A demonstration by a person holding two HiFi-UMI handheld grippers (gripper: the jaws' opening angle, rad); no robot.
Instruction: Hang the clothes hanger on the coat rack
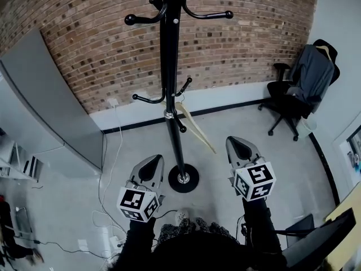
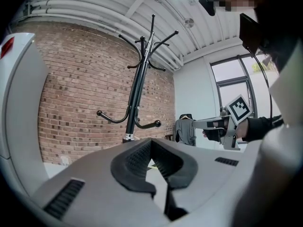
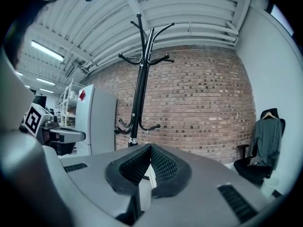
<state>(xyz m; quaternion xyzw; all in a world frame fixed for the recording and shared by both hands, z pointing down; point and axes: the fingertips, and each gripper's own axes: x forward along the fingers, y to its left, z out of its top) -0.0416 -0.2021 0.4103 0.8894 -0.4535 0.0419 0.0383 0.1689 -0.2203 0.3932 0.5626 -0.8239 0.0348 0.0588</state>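
The clothes hanger (image 1: pixel 197 131), a pale and thin-armed piece, hung low on the coat rack (image 1: pixel 171 66). Its top appeared caught on one of the lower hooks (image 1: pixel 181 87) just beside the pole, and one arm slanted down toward the floor (image 1: pixel 242 123) to the right of the round base (image 1: pixel 183 178). By that showing the hanging looked done, though the hook's seat on the peg was too small to confirm. The left gripper (image 1: pixel 152 164) and the right gripper (image 1: pixel 239 144) hovered near the base, one on either side of the pole and well apart from the hanger. In each gripper view the ribbed jaws met at their tips with nothing between them. The hanger would likely be light and rigid, smooth enough to swivel in a pinch. The surest hold would be on the neck just under its hook, or at the middle of the shoulder bar. No container appeared in any view. An office chair (image 1: pixel 290 97) draped with a grey jacket stood by the far right wall.
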